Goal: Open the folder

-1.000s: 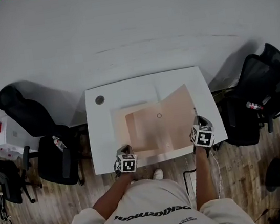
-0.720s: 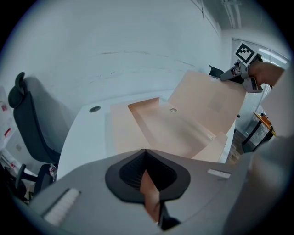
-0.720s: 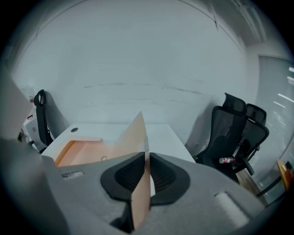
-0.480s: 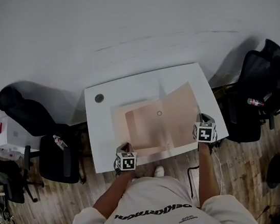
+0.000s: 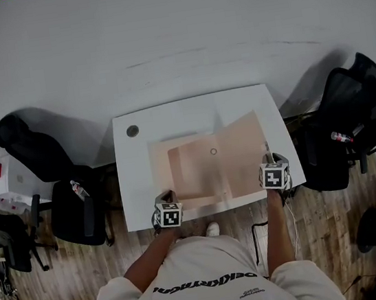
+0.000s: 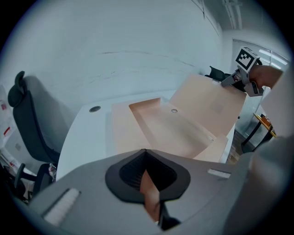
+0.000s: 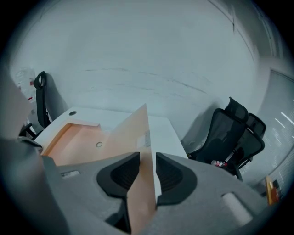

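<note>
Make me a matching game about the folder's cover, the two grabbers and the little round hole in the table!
Things:
1. folder cover
2. left gripper
3. right gripper
4. round hole

Places and states:
A. far left corner of the white table
B. shut on the near edge of the folder
C. jaws apart, cover standing between them
D. lifted, tilting up on the right side

Pairs: 1-D, 2-B, 3-C, 4-A.

The right gripper's jaws have just been opening.
</note>
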